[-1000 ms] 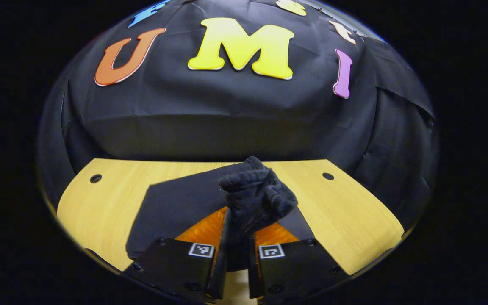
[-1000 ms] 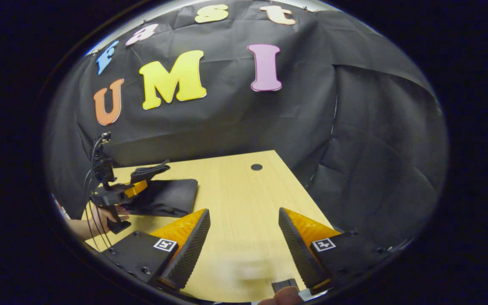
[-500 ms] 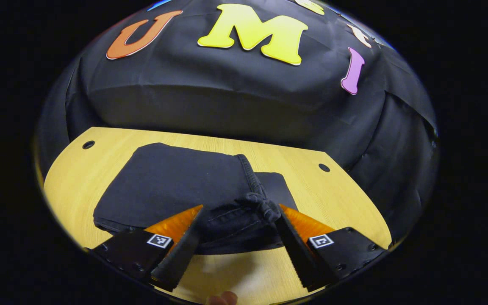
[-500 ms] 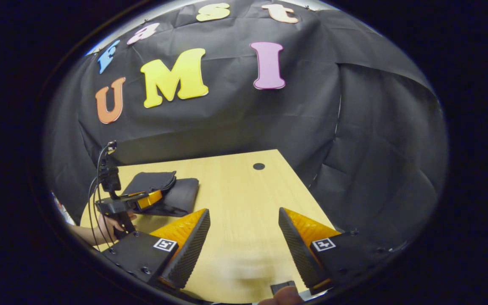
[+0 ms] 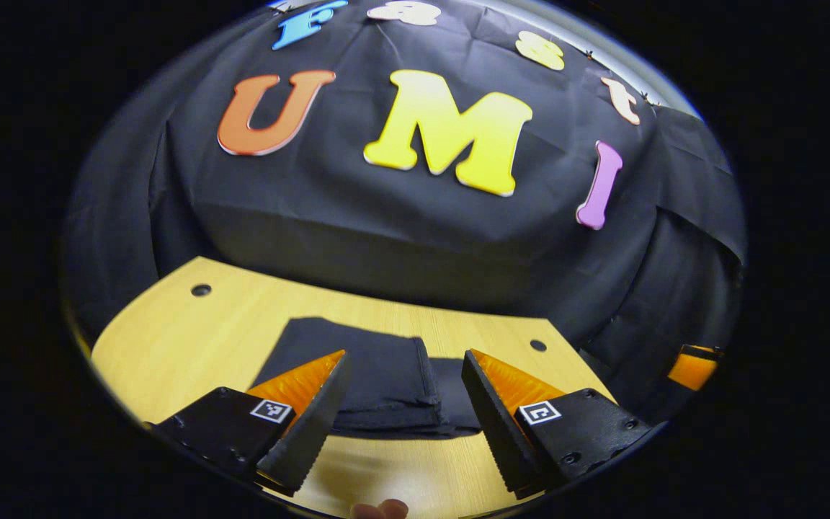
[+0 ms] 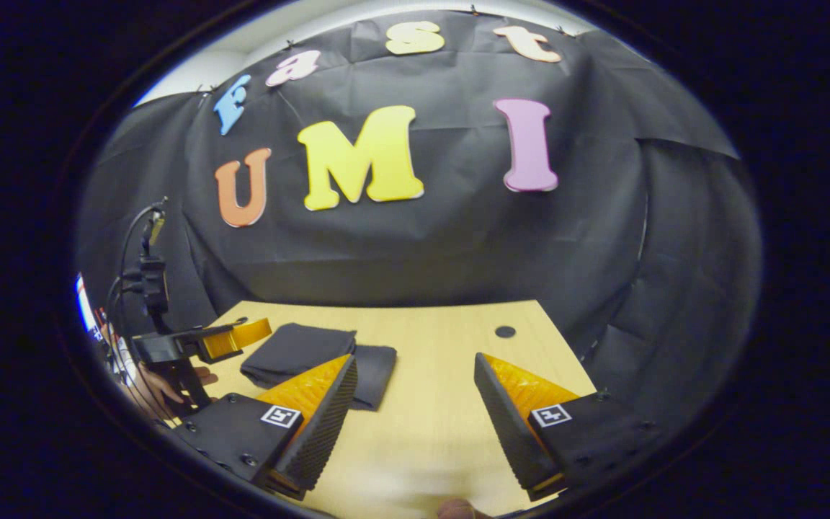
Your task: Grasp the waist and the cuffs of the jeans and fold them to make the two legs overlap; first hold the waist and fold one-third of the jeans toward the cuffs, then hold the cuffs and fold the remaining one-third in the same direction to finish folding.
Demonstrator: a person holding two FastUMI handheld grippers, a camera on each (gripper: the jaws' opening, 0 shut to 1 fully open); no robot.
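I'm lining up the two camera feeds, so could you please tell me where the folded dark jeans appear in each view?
Left gripper view: the folded dark jeans lie at lower centre on the light wooden table, seen between that gripper's spread fingers.
Right gripper view: the jeans sit lower left, just beyond its own left finger.
Shared landmark: the round dark hole in the tabletop, to the right of the jeans.

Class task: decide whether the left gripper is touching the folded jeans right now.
Apart. In the right gripper view, the left gripper hangs open beside the jeans, with bare table showing between them.
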